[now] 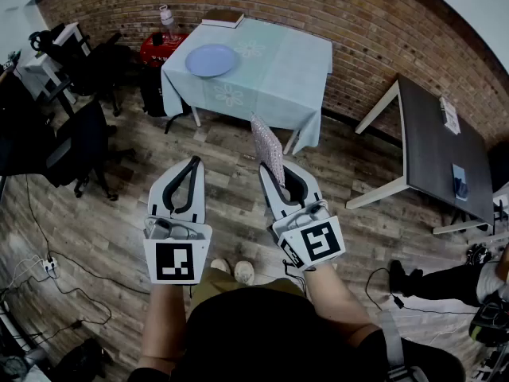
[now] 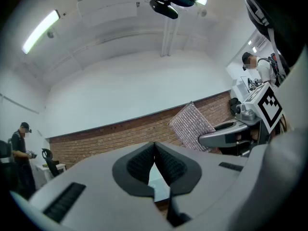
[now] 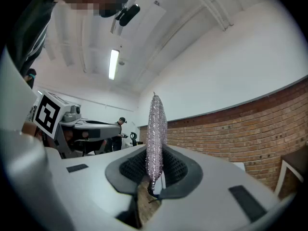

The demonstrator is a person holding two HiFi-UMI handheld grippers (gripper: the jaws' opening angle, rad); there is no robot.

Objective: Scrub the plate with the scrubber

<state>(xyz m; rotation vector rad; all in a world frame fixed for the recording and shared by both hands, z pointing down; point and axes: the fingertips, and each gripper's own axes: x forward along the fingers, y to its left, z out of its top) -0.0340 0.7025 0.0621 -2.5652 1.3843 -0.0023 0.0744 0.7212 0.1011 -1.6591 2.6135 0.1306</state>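
While the right gripper has its jaws clamped on the scrubber, which stands up on its thin edge, the plate lies flat on the surface, far ahead and a bit to the left. The left gripper has its jaws pressed together with nothing in them. It lines up more with the plate. Both grippers are well apart from it, so getting close looks like the next move.
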